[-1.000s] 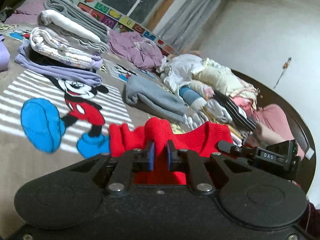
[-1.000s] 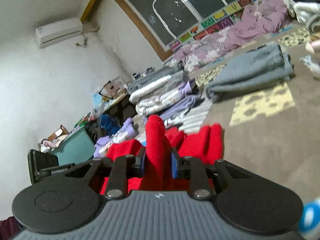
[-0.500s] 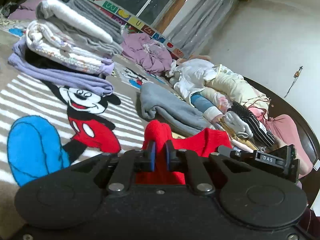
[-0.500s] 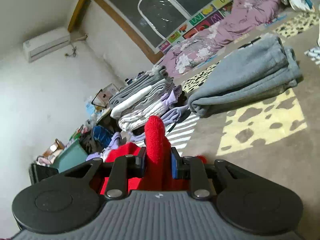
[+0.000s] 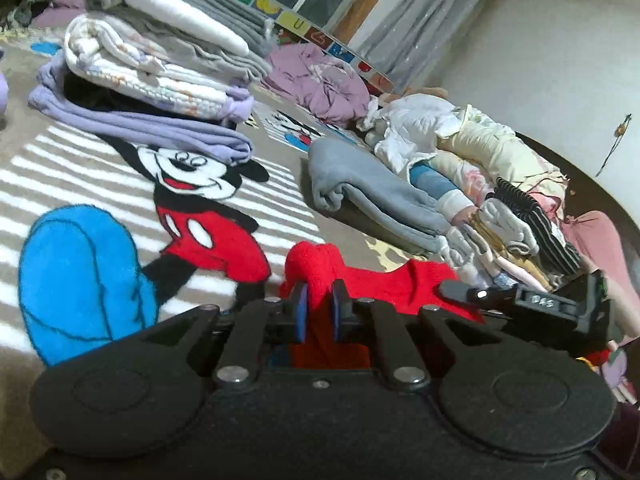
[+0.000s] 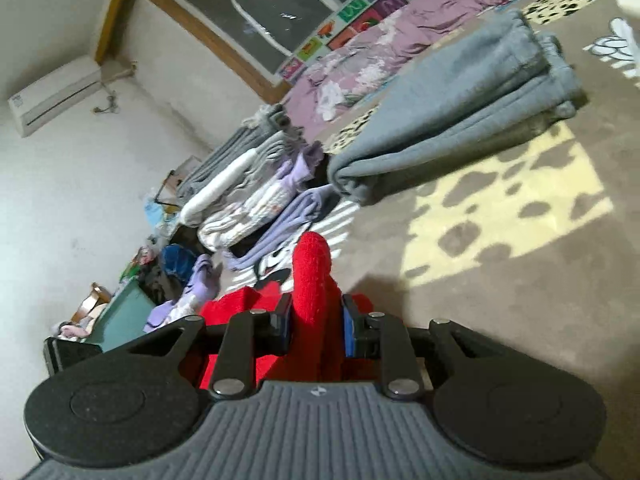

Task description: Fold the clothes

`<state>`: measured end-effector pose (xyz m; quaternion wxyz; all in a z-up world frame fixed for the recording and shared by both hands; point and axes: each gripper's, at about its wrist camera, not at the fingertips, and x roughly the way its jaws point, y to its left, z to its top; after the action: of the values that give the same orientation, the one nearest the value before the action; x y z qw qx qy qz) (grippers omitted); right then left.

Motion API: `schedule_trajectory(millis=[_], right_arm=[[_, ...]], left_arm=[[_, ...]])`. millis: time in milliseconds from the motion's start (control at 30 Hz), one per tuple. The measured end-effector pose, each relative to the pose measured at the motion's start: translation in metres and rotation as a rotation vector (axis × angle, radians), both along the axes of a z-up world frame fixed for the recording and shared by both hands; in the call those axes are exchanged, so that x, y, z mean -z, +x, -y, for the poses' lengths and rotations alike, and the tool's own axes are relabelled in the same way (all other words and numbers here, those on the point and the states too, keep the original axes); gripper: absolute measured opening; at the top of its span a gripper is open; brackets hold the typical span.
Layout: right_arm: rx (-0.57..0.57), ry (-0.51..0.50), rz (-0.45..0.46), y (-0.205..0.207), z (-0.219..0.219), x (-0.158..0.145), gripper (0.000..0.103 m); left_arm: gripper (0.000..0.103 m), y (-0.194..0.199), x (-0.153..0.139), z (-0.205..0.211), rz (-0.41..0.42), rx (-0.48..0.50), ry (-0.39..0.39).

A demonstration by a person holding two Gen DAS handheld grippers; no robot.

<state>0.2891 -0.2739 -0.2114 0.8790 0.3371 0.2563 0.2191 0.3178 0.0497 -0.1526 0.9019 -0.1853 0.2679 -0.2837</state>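
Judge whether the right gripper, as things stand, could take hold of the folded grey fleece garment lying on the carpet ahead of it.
Probably not yet: the right gripper is shut on the red knitted garment, so its jaws are occupied. Otherwise the carpet towards the folded grey fleece garment looks unobstructed.

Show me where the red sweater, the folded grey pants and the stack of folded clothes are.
red sweater (image 5: 316, 264): left wrist view, bunched fold above the gripper.
folded grey pants (image 6: 452, 120): right wrist view, middle of the top layer.
stack of folded clothes (image 5: 152, 64): left wrist view, white bundle mid-stack.

Bare blanket (image 5: 100, 184) open ahead-left, between folded stack (image 5: 160, 68) and grey trousers (image 5: 372, 192). Blocked on the right by heaped clothes (image 5: 480, 184). Open yellow patch (image 6: 500, 216) beside trousers.
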Motion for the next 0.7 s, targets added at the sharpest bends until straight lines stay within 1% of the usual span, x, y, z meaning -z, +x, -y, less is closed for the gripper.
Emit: schedule_trajectory(millis=[33, 67, 100, 133, 200, 233, 267, 300, 367, 433, 467, 500, 567, 633, 667, 700], right_arm=[[0.021, -0.018, 0.001, -0.002, -0.001, -0.002, 0.043], [0.031, -0.03, 0.002, -0.004, -0.001, -0.004, 0.049], [0.035, -0.047, 0.009, -0.006, -0.001, -0.009, 0.054], [0.042, -0.09, 0.031, -0.01, -0.002, -0.016, 0.054], [0.048, -0.275, 0.121, -0.026, -0.012, -0.04, 0.054], [0.032, -0.344, 0.169, -0.035, -0.017, -0.05, 0.054], [0.011, -0.403, 0.217, -0.044, -0.022, -0.06, 0.054], [-0.022, -0.44, 0.257, -0.055, -0.027, -0.066, 0.054], [-0.09, -0.505, 0.307, -0.072, -0.041, -0.069, 0.054], [-0.171, -0.572, 0.338, -0.085, -0.058, -0.064, 0.053], [-0.206, -0.593, 0.328, -0.086, -0.065, -0.059, 0.052], [-0.239, -0.61, 0.309, -0.084, -0.072, -0.053, 0.052], [-0.272, -0.673, 0.218, -0.072, -0.086, -0.036, 0.054], [-0.282, -0.648, 0.202, -0.063, -0.084, -0.033, 0.055], [-0.295, -0.639, 0.205, -0.062, -0.082, -0.038, 0.055], [-0.299, -0.635, 0.228, -0.064, -0.079, -0.042, 0.055]], left_arm=[[0.022, -0.005, -0.005, -0.001, 0.027, -0.024, 0.013], [0.03, -0.011, -0.01, -0.002, 0.056, -0.043, 0.022], [0.031, -0.018, -0.016, -0.004, 0.09, -0.051, 0.023], [0.031, -0.026, -0.023, -0.004, 0.127, -0.05, 0.021], [0.031, -0.041, -0.032, 0.001, 0.187, 0.004, 0.028], [0.031, -0.049, -0.035, 0.007, 0.21, 0.044, 0.047], [0.031, -0.057, -0.035, 0.015, 0.226, 0.091, 0.085], [0.031, -0.064, -0.034, 0.023, 0.239, 0.137, 0.129], [0.031, -0.073, -0.023, 0.042, 0.243, 0.205, 0.244], [0.031, -0.074, -0.011, 0.058, 0.234, 0.23, 0.36], [0.031, -0.071, -0.004, 0.064, 0.224, 0.232, 0.422], [0.031, -0.069, 0.001, 0.069, 0.219, 0.233, 0.462], [0.031, -0.065, 0.002, 0.066, 0.211, 0.244, 0.454], [0.031, -0.063, -0.001, 0.061, 0.205, 0.25, 0.429], [0.032, -0.063, -0.005, 0.058, 0.217, 0.242, 0.411], [0.032, -0.063, -0.01, 0.056, 0.23, 0.233, 0.392]])
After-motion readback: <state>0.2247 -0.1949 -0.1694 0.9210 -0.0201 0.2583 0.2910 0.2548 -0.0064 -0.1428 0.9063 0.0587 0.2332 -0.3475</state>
